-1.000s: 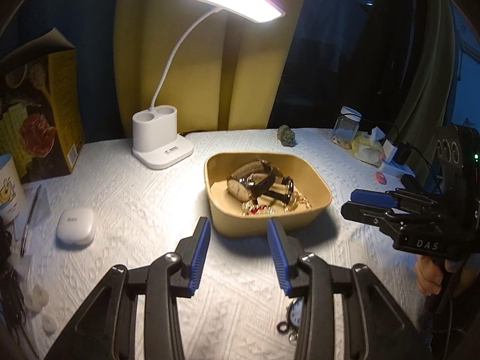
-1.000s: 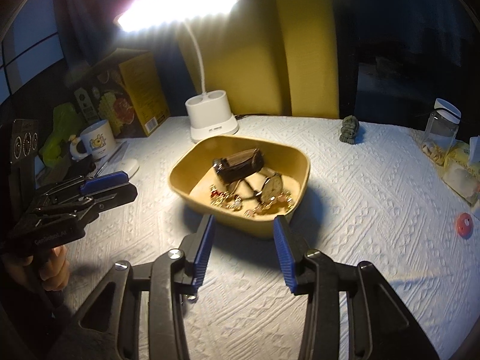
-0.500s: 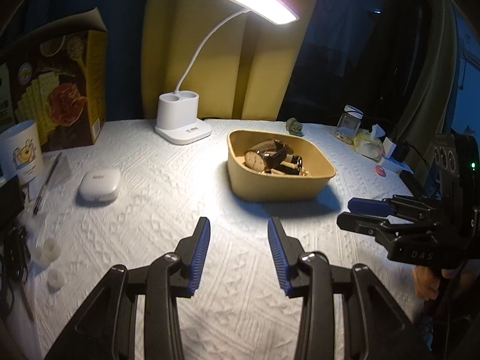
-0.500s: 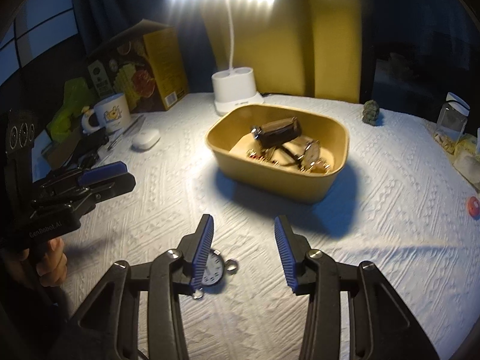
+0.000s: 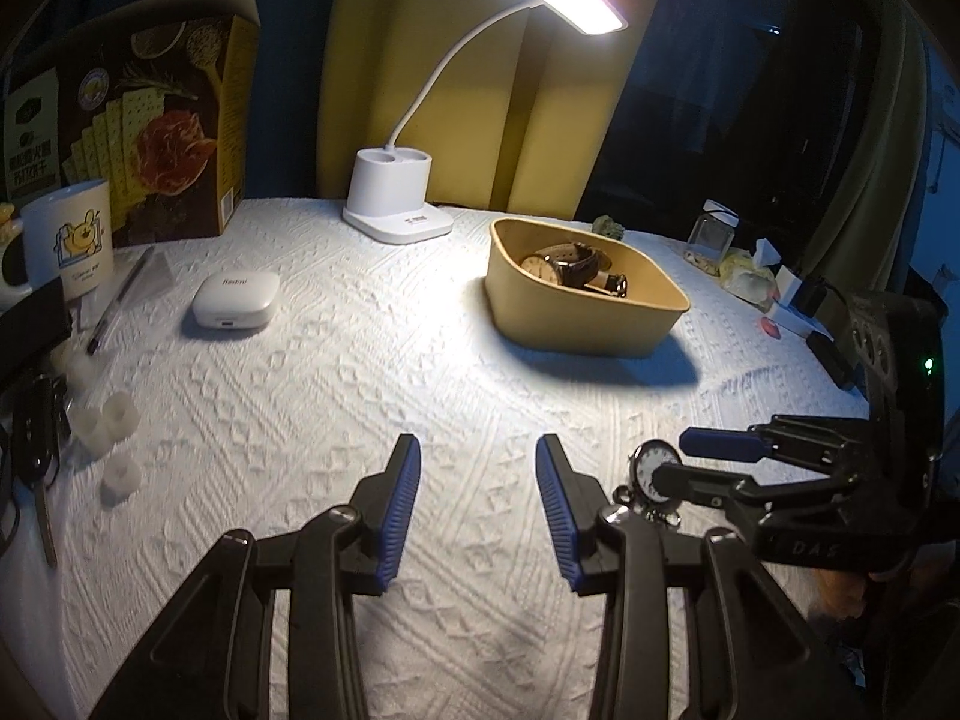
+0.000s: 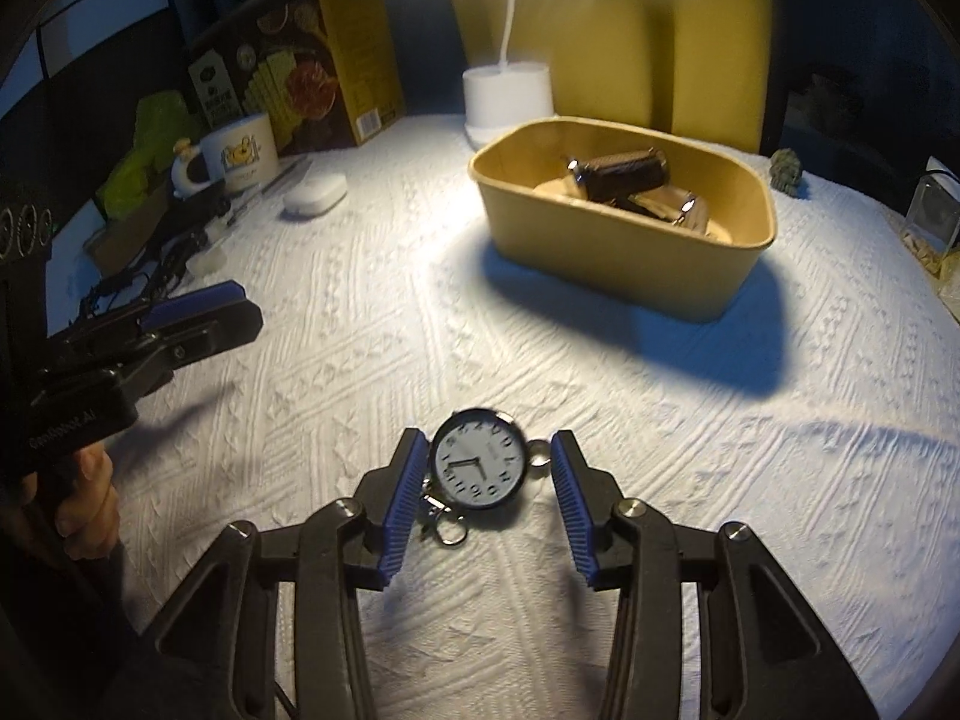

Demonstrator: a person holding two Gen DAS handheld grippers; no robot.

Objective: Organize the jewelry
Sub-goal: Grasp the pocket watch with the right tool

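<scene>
Tray [image 6: 624, 276] beyond pocket watch [image 6: 480, 468]; right gripper [image 6: 485, 495] fingers apart astride it; left gripper [image 5: 477, 507] fingers apart, empty.

One pocket watch [image 6: 478, 466], one tan tray [image 6: 624, 252], one lamp [image 5: 399, 204], one mug [image 5: 69, 240].

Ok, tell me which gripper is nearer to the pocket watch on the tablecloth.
Right. The right gripper has its open jaws on either side of the pocket watch, pads not pressing it. The left gripper is off to the watch's side, over bare tablecloth.
</scene>
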